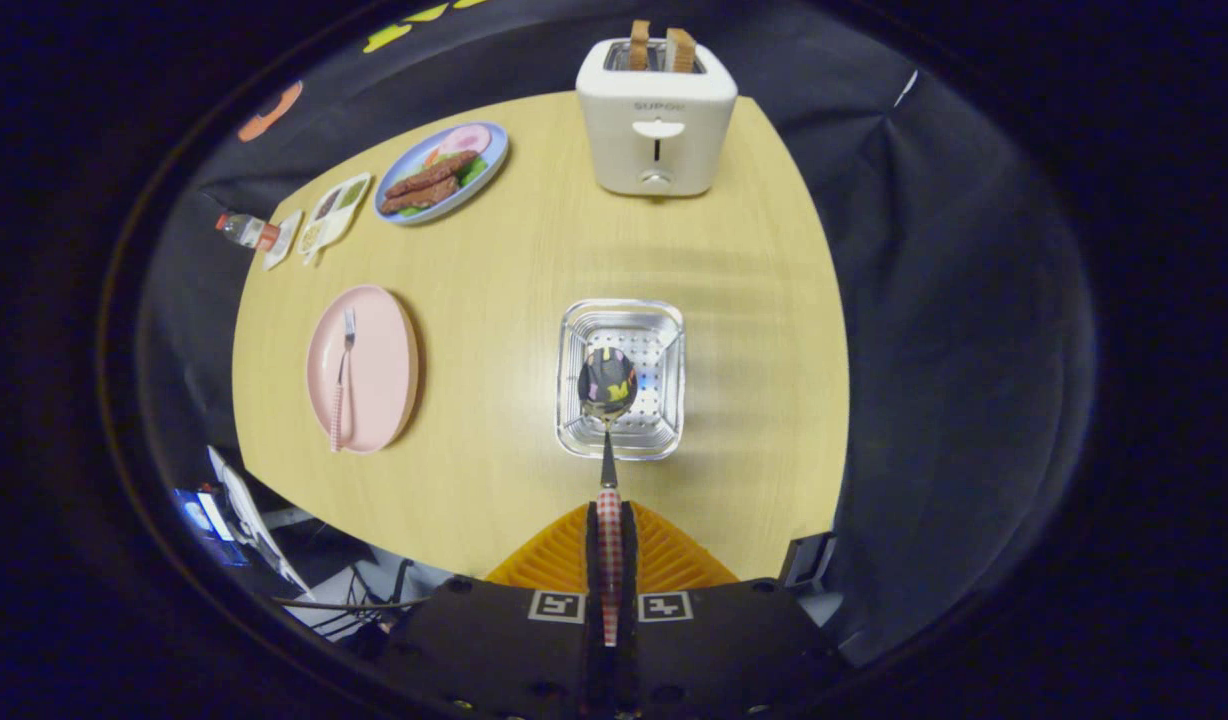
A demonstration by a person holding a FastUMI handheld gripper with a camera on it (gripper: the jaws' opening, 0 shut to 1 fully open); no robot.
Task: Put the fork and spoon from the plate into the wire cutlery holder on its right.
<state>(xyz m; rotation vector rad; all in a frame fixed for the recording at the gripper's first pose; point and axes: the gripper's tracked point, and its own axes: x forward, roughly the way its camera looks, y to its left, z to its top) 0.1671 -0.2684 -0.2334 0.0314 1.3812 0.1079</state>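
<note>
- Above the pale wooden counter (534,300) we look down along the gripper (610,545), which is held high and points forward toward the far edge.
- Our two fingers (591,560) are pressed together on the red-and-white checked handle of the metal spoon (607,400), which runs straight out ahead of them.
- The spoon's bowl shows in front of the open top of the square silver wire cutlery holder (622,320); we cannot tell whether it touches the holder.
- To the left of the holder, well apart, lies the round pink plate (379,370), and on it the metal fork with a checked handle (342,385), tines pointing away from us.
- Beyond the holder stands a white toaster (657,125) with two slices of toast (660,48) upright in its slots.
- Farther left sit a blue plate of food (442,172), a small divided tray (334,212) and a little bottle lying on its side (246,231).
</note>
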